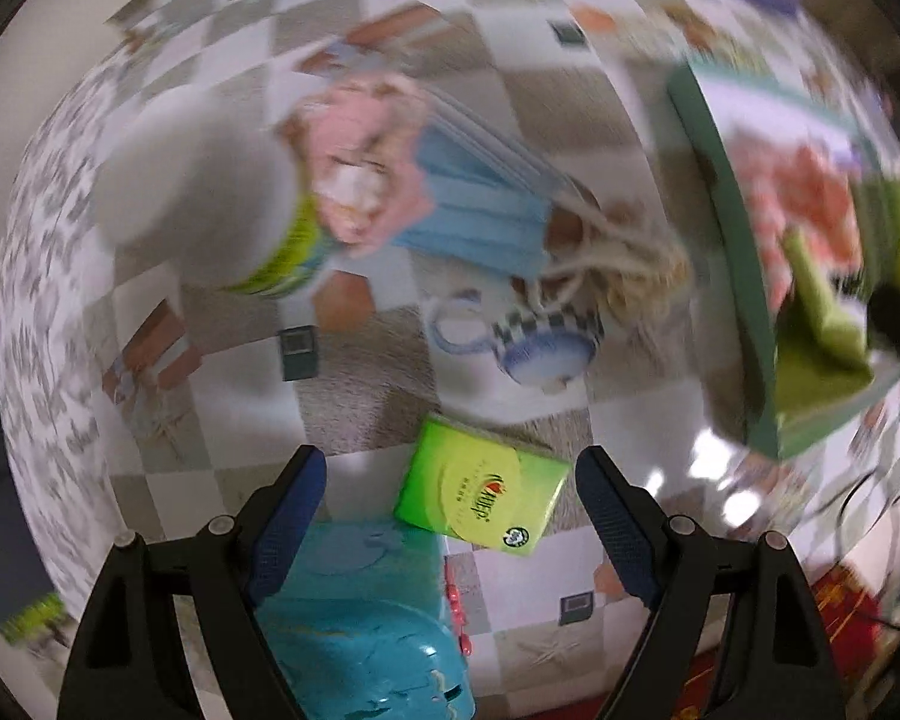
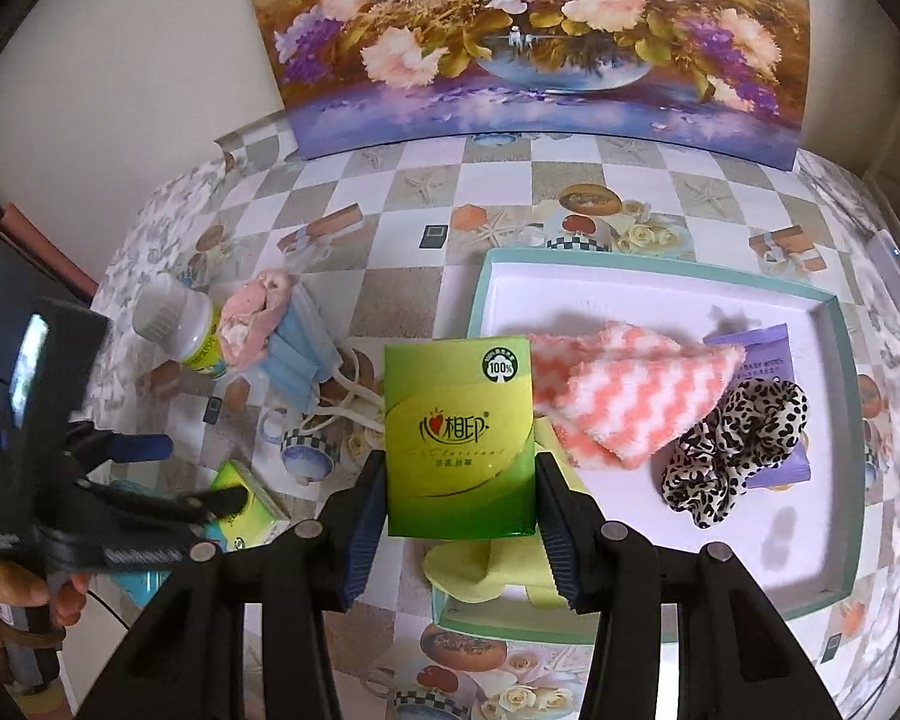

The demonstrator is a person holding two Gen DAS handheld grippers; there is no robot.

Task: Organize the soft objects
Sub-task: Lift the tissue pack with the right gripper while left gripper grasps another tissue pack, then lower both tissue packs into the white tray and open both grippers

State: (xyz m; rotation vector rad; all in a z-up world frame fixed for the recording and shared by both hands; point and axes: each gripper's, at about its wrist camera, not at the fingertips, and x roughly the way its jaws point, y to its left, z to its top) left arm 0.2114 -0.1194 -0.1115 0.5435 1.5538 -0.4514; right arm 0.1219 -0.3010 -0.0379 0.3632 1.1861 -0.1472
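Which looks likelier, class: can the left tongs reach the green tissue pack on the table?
Probably yes: the left tongs are open, the tissue pack lies between the fingers, nothing covers it.

My left gripper (image 1: 450, 516): two matte black plastic arms, triangular cut-outs behind the tips, each finger faced on its inner side with a dark blue ribbed pad (image 1: 285, 531). Round silver screw heads (image 1: 221, 524) sit at the linkage joints, two per side. My right gripper (image 2: 459, 516): same black frame, same blue pads (image 2: 363, 531), same silver screws (image 2: 307, 529). From the right wrist view, behind the left claw: a black boxy body carrying a small screen (image 2: 27, 360), white lettering along its lower bar, and my bare hand (image 2: 27, 600), skin light brown, around the handle.
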